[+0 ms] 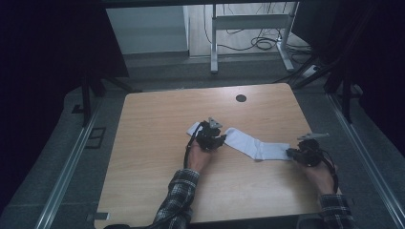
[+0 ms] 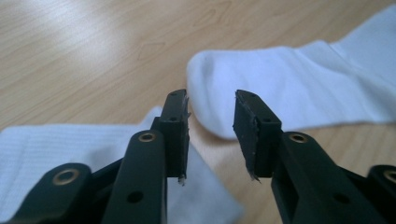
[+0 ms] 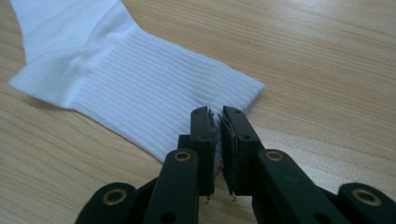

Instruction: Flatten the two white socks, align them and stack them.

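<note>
**White sock pinched at one end, loose at the other**

Lying flat across the wooden table [image 1: 153,143], nearer the person's edge than the round cable hole [image 1: 241,98]: one white sock [image 1: 260,145], stretched between the two grippers, toe end toward the left gripper, ribbed cuff toward the right.

Right gripper [image 3: 217,123], at the cuff end of the sock: jaws nearly together, clamped on a thin fold of the ribbed cuff edge (fabric visibly squeezed between the pads).

Left gripper [image 2: 211,112], over the toe end of the sock: jaws parted with a clear gap, pads not pressing on anything. Rounded toe just beyond the tips, bare wood in the gap, another flat white piece of fabric [image 2: 56,154] under the left jaw (whether part of the same sock, cannot tell)
</note>
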The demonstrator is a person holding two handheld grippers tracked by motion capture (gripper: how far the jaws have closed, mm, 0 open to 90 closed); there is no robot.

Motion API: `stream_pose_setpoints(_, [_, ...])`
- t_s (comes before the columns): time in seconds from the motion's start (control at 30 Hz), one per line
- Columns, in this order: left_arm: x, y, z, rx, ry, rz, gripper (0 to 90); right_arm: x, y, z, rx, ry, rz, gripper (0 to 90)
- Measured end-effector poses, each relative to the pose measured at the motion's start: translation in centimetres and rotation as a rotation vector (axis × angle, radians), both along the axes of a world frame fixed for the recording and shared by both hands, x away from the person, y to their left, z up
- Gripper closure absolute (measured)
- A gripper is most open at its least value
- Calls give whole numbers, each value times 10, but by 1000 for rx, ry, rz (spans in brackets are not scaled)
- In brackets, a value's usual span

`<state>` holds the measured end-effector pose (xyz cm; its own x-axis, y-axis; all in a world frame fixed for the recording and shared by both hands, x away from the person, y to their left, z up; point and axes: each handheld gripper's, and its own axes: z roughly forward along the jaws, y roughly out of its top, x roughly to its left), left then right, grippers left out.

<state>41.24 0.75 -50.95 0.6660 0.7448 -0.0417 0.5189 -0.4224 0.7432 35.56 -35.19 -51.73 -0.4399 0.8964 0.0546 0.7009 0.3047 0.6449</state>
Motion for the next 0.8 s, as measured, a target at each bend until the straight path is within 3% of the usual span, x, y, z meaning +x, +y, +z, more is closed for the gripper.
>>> stream_pose_setpoints(0.2, [15,-15,-7,16,24,11,670,-4,-7,7,28,-43,-41,767])
stream_pose_setpoints(0.37, [19,-24,-16,57,45,23,668,-3,-10,3,49,-32,-49,705])
stream_pose_setpoints(0.5, [20,-25,-22,83,59,34,723,-2,-7,0,46,-18,-42,691])
stream_pose_setpoints(0.67, [18,-24,-23,74,66,27,856,-1,-1,-2,26,18,-18,846])
stream_pose_setpoints(0.8, [13,-25,-19,66,40,20,862,-2,-1,-1,31,15,-19,862])
